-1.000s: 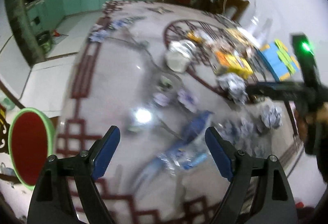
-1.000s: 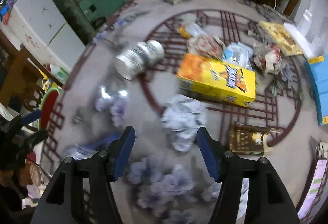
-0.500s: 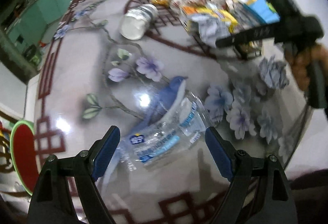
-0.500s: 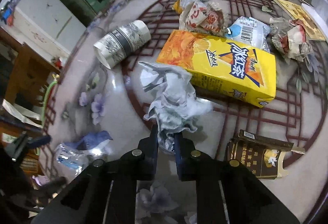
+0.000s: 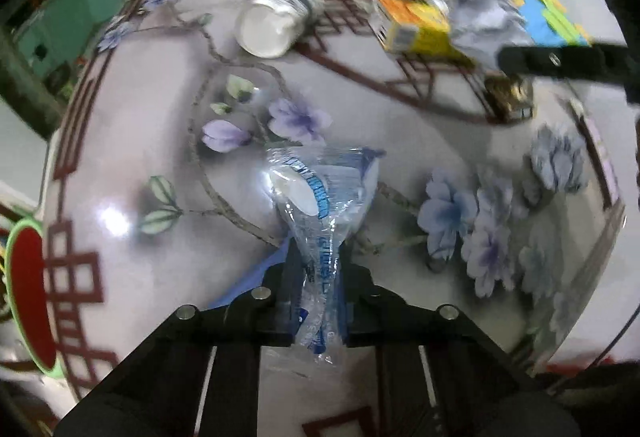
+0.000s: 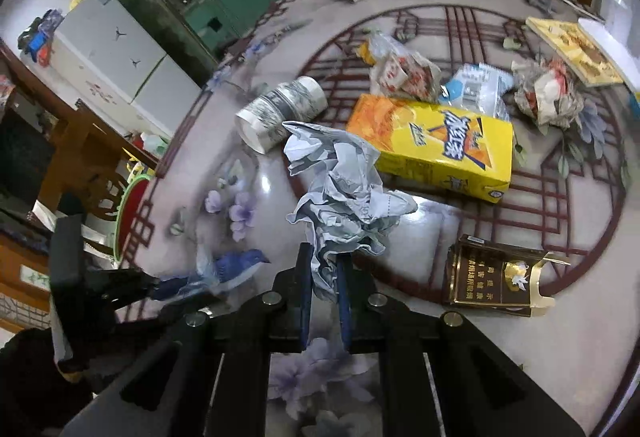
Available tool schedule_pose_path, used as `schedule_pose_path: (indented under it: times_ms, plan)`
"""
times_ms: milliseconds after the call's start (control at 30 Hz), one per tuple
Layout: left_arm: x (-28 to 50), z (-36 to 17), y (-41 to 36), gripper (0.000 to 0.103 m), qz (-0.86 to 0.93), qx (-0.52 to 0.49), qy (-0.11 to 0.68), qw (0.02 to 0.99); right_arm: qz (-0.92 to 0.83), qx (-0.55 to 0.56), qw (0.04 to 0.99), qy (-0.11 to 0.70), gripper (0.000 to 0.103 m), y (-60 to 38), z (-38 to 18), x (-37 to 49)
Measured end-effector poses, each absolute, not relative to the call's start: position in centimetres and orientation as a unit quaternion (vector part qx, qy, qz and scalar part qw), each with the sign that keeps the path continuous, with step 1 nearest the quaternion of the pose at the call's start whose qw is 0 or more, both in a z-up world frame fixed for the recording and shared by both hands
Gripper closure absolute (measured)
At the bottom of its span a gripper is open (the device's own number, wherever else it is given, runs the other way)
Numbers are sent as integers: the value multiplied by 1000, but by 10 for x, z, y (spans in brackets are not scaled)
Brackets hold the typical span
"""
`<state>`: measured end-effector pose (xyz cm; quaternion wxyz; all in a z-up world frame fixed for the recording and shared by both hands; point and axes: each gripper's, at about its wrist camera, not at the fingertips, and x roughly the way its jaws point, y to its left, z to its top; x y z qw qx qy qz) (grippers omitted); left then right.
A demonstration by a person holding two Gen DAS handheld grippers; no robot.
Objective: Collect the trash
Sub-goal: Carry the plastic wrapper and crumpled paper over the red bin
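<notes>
My left gripper [image 5: 318, 269] is shut on a crushed clear plastic bottle [image 5: 320, 197] with a blue label and holds it over the flowered round table [image 5: 120, 141]. My right gripper [image 6: 325, 277] is shut on a crumpled ball of white paper [image 6: 340, 189], lifted above the table [image 6: 440, 221]. The paper [image 5: 484, 17] and the right gripper's finger [image 5: 560, 61] also show at the right of the left wrist view. The left gripper's body shows at the lower left of the right wrist view [image 6: 80, 277].
On the table lie a paper cup on its side [image 6: 280, 109], a yellow drink carton [image 6: 436, 149], crumpled wrappers [image 6: 404, 73] [image 6: 548, 97], a foil packet [image 6: 476, 85] and a dark cigarette box [image 6: 496, 281]. A red bin with a green rim [image 5: 28, 297] stands left of the table.
My left gripper has closed on the plastic bottle, which was lying between its open jaws. My right gripper has raised the crumpled paper off the table.
</notes>
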<state>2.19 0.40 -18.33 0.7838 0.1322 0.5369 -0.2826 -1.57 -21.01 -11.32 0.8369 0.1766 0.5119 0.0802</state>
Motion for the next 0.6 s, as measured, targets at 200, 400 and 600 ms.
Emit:
schedule_pose_path:
  times_ms: [200, 400, 600]
  plan:
    - [30, -152, 24, 94, -265, 76, 516, 811, 89, 178, 853, 482, 94, -190, -83, -21]
    - [43, -122, 55, 94, -231, 35, 500, 834, 104, 175, 865, 459, 94, -157, -55, -16]
    - [52, -107, 88, 94, -213, 14, 487, 847, 119, 159, 867, 457, 94, -118, -39, -5]
